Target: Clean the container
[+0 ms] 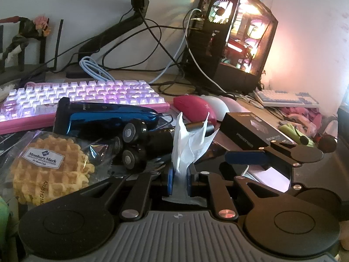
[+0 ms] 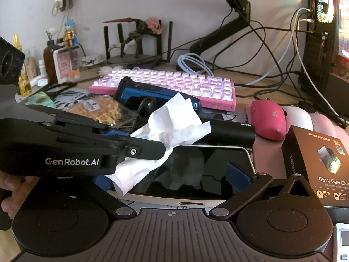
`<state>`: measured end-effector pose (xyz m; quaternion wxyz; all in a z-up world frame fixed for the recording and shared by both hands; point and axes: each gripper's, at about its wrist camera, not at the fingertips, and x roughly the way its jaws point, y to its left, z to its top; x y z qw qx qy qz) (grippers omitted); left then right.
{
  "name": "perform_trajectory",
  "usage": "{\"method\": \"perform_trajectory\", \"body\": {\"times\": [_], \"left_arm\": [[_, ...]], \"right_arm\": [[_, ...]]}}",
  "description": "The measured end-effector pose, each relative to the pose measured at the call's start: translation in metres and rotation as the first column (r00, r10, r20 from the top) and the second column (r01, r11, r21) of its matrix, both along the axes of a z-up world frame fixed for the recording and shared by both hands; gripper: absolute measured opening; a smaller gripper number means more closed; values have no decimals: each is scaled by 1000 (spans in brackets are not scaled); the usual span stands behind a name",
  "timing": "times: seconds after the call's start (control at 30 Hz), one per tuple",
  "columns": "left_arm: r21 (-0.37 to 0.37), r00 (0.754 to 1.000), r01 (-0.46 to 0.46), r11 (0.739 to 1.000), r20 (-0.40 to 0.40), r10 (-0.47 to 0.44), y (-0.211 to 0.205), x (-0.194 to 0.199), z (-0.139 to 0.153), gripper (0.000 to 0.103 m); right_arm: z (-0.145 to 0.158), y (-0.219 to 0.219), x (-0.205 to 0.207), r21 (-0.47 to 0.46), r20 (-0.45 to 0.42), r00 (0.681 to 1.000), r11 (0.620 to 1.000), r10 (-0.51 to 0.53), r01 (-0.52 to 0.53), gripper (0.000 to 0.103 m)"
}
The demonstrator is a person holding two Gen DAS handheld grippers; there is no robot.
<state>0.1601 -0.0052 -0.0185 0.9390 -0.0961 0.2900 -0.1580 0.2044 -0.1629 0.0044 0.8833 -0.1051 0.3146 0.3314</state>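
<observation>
- Left wrist view: the left gripper (image 1: 179,180) is clenched on a white tissue (image 1: 189,144), which stands up from between its blue pads; ahead lie an electric shaver (image 1: 113,120), a wrapped waffle (image 1: 51,168) and a pink keyboard (image 1: 82,100); no container is evident here.
- Right wrist view: the right gripper (image 2: 172,174) grasps a phone (image 2: 189,172) by its edges, screen up; the tissue (image 2: 165,135) rests at the screen's near-left corner; wiping seems about to begin; the next move calls for pressing the tissue flat and sweeping across the glass while the phone is held steady.
</observation>
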Motion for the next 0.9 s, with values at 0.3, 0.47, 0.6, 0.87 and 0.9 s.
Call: {"method": "perform_trajectory", "body": {"times": [0.3,0.47,0.6,0.87,0.9], "left_arm": [[1,1000,15,1000,1,-15,-3,0,1,16],[-3,1000,27,1000,0,-27,-3,-1,0,16],[-11,1000,22,1000,-2,-22,-2,1,0,16],[-15,1000,-10,1000,-4,10,1,2,0,16],[-16,1000,-11,1000,-4,11,2,2,0,16]], "right_arm": [[0,0,0,0,0,1000,1000,0,0,103],[0,0,0,0,0,1000,1000,0,0,103],[0,0,0,0,0,1000,1000,0,0,103],[0,0,0,0,0,1000,1000,0,0,103],[0,0,0,0,0,1000,1000,0,0,103]]}}
